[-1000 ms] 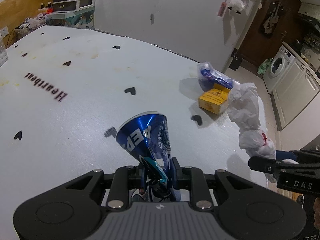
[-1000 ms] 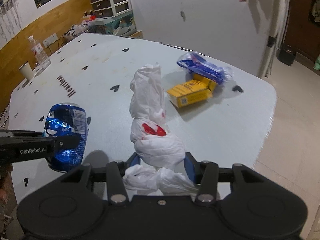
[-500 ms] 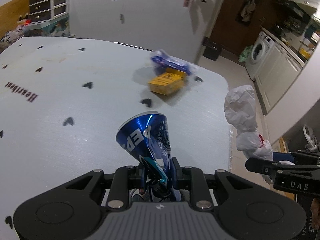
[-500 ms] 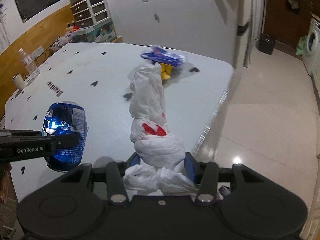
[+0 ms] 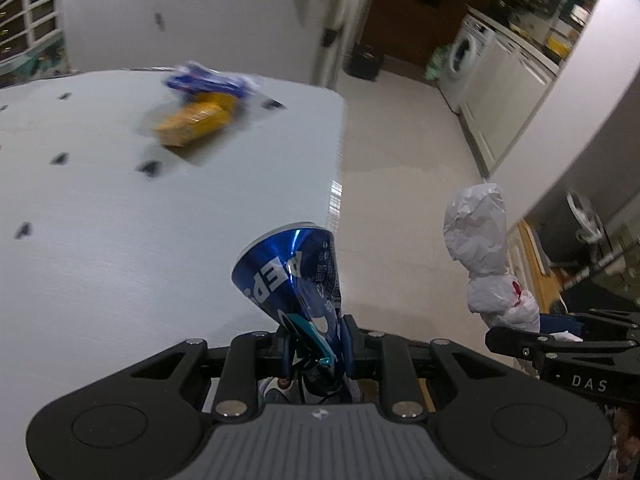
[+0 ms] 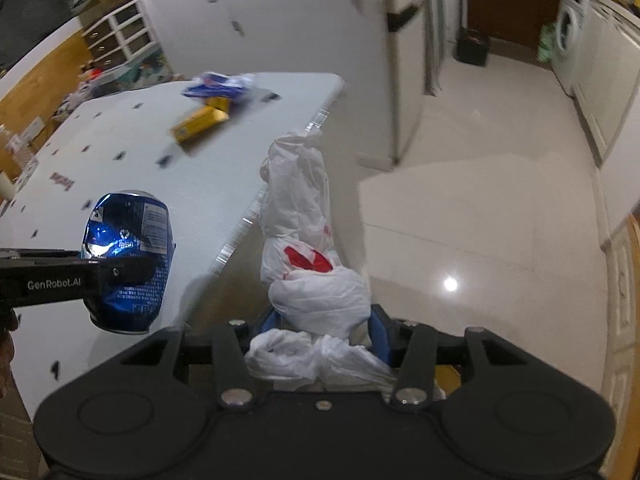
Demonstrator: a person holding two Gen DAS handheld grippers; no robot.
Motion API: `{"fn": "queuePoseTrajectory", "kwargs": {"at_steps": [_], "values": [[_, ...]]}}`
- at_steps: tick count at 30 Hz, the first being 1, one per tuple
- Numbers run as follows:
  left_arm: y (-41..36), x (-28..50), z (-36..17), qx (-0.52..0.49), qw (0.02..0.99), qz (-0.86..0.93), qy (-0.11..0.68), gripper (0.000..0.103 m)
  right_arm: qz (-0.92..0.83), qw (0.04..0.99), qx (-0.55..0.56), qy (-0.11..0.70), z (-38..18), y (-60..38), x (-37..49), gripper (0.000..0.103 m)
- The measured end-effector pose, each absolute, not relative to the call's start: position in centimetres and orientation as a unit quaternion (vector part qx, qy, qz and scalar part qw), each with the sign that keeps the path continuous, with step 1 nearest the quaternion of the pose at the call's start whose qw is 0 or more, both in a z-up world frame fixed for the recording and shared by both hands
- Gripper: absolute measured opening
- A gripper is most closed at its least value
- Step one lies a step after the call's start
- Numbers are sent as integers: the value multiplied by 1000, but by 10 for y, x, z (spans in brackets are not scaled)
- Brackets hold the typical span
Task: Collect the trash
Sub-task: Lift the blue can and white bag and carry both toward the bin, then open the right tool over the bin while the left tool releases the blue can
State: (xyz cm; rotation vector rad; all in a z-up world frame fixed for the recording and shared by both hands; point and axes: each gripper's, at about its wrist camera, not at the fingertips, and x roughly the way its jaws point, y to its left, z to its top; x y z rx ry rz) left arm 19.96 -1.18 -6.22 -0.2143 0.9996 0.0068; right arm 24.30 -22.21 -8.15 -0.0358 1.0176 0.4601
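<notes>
Two pieces of trash are in hand, two more lie on the table. Left gripper [image 5: 314,354] is clamped on a crushed blue can [image 5: 292,276], pinched at its squashed end, the round end pointing away from the jaws and up; the can's long axis runs along the fingers. Right gripper [image 6: 320,334] is clamped on a knotted white plastic bag [image 6: 300,240], held low at its bulge, the twisted top standing up and away. Both held items hang off the table, over or just past its near right edge, above pale floor tiles [image 6: 480,200]. Left on the white table [image 5: 120,220], at the far end near its right corner: a yellow box [image 5: 196,122] with a blue wrapper [image 5: 204,82] just behind it, touching or overlapping; blur hides which. Box's long axis lies slantwise, near-left to far-right. Both lie far and to the left of either gripper, well apart from them. Left gripper is nearer the pair, being on the table side; the right sits beside it over the floor. No bin shows in either view, so the drop point cannot be placed. My read: both hands full, so unloading comes before that far pair.
</notes>
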Motion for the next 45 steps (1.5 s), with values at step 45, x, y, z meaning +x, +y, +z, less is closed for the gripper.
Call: {"fn": "queuePoseTrajectory", "kwargs": {"at_steps": [45], "values": [[-130, 248, -309, -110, 726, -80, 674, 24, 165, 666, 60, 725, -371, -304, 228, 68]]}}
